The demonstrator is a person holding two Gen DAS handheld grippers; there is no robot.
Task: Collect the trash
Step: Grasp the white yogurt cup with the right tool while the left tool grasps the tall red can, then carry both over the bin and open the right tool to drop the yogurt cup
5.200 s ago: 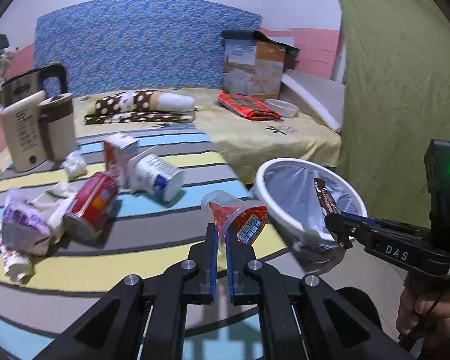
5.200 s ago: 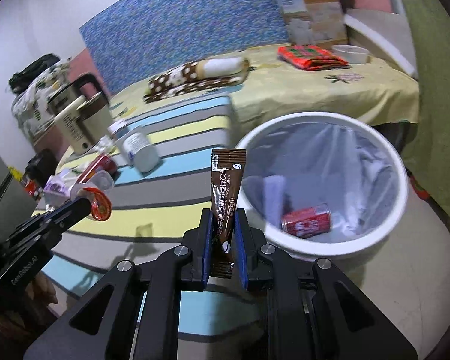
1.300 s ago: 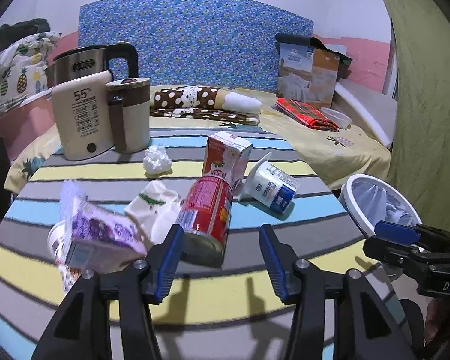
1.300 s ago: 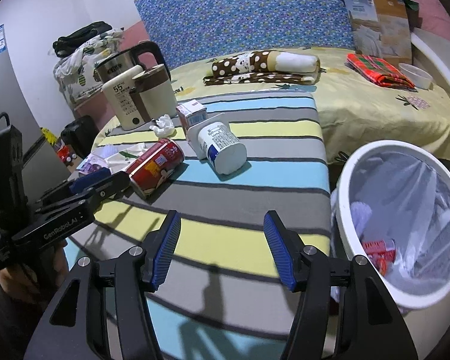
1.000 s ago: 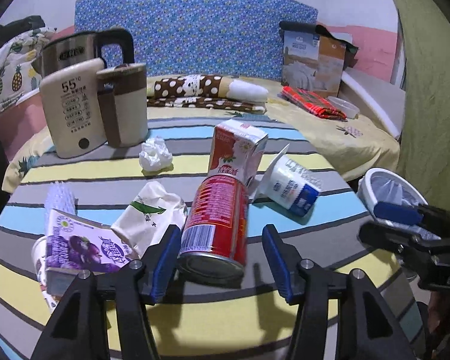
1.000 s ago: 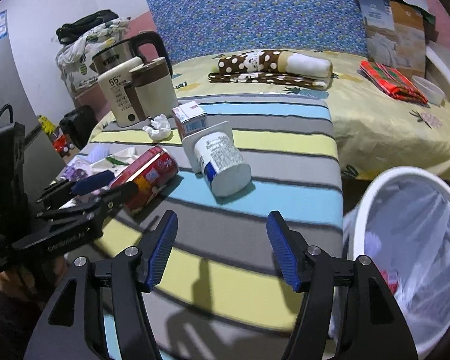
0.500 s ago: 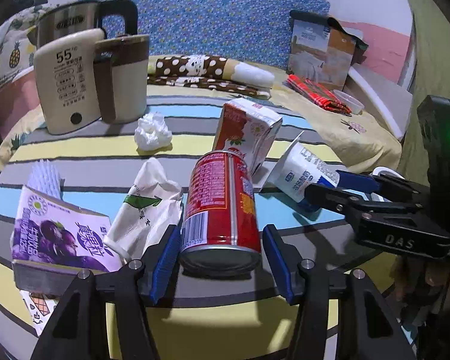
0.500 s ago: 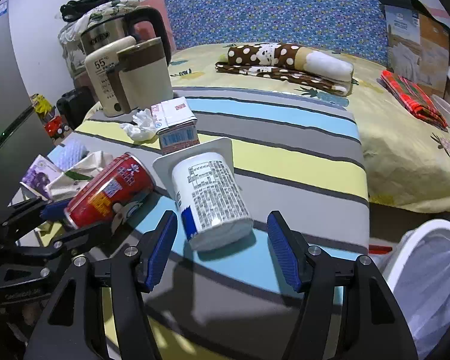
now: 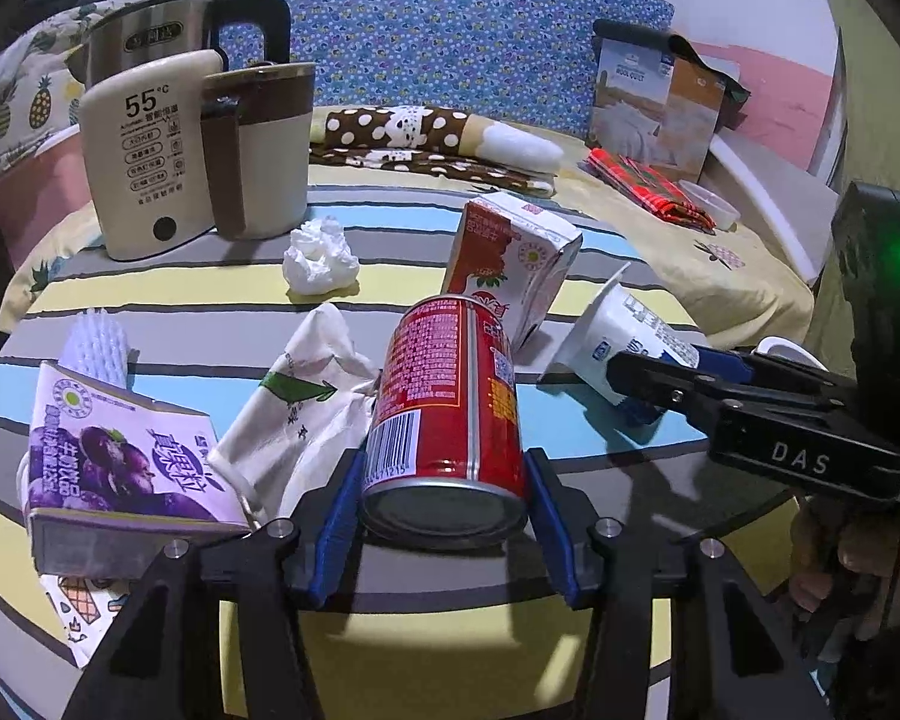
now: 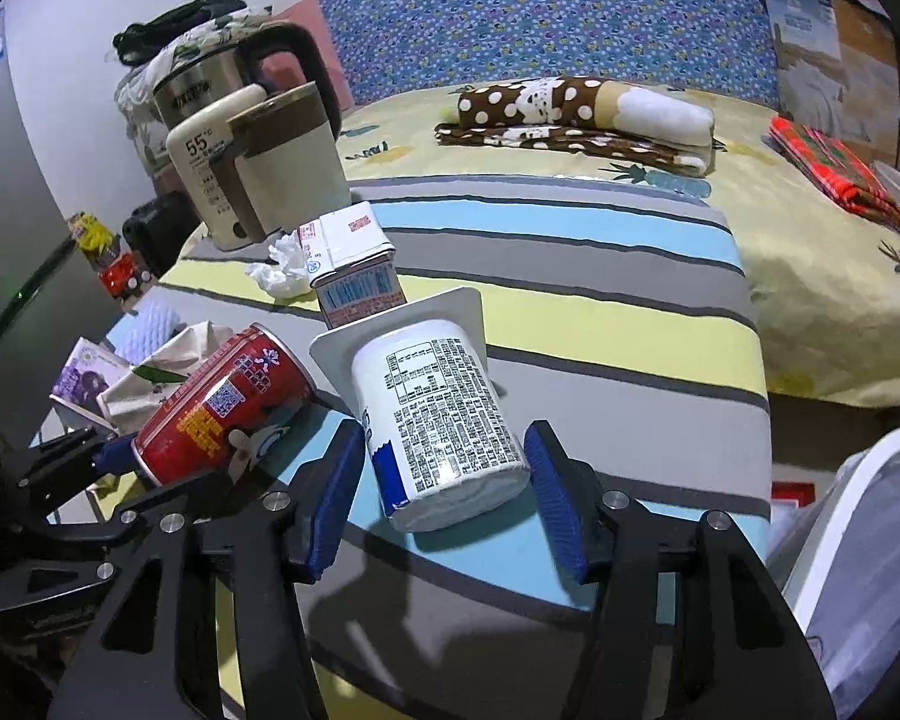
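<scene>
While both my tongs stand spread, my left gripper (image 9: 444, 516) brackets the base of the red can (image 9: 450, 396), which lies on its side left of the yogurt cup (image 10: 435, 420). Rigid, smooth and probably light, the can may slip; I would pinch mid-wall. My right gripper (image 10: 444, 486) straddles the cup's base, unclamped; thin plastic, likely crushable, so squeeze gently.

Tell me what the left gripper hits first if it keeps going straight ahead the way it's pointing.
The red can. It lies on its side between the open fingers of the left gripper, bottom end facing the camera. Going straight on, the fingers would slide along its sides; the milk carton stands just behind it, probably next.
</scene>
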